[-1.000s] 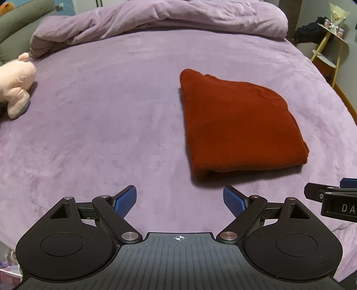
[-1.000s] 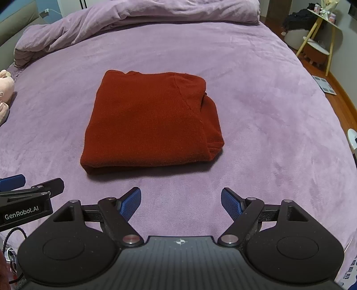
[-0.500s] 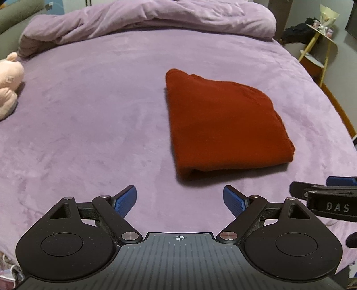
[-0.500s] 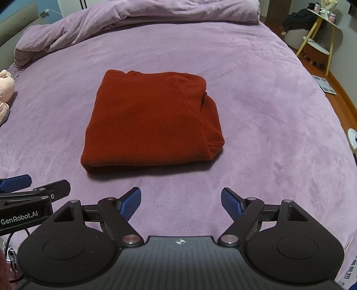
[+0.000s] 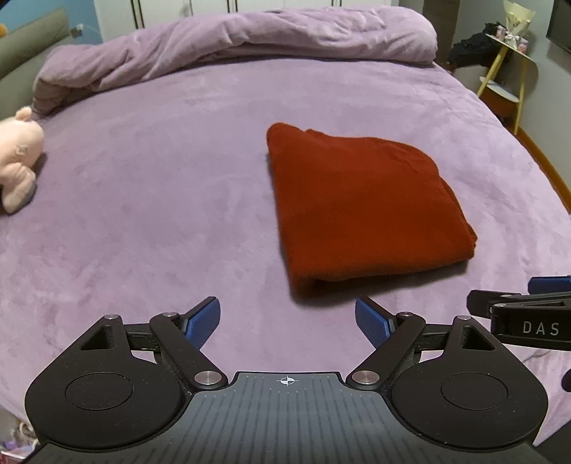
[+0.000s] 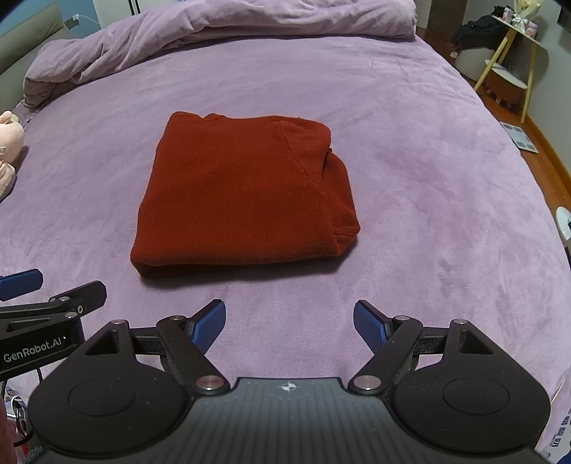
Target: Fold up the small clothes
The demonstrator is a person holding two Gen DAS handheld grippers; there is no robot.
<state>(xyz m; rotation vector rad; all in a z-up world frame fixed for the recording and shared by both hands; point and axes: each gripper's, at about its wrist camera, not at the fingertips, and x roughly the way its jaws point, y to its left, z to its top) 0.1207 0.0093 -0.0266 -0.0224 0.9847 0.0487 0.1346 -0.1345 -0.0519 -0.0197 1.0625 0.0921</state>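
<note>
Currently I am holding the left tool (image 5: pixel 287 319) and right tool (image 6: pixel 289 321) wide open, gripping nothing, above the bed's (image 6: pixel 428 160) near edge; the folded red garment (image 6: pixel 242 192) is lying mid-bed, straight ahead of the right tool.

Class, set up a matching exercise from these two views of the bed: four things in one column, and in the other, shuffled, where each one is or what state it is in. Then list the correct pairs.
Things
1. red garment
2. duvet
3. soft toy
4. right gripper

Place or state
A. bunched along the far end of the bed
B. folded, lying in the middle of the bed
C. open, holding nothing
D. at the bed's left edge

Pairs: 1-B, 2-A, 3-D, 4-C
</note>
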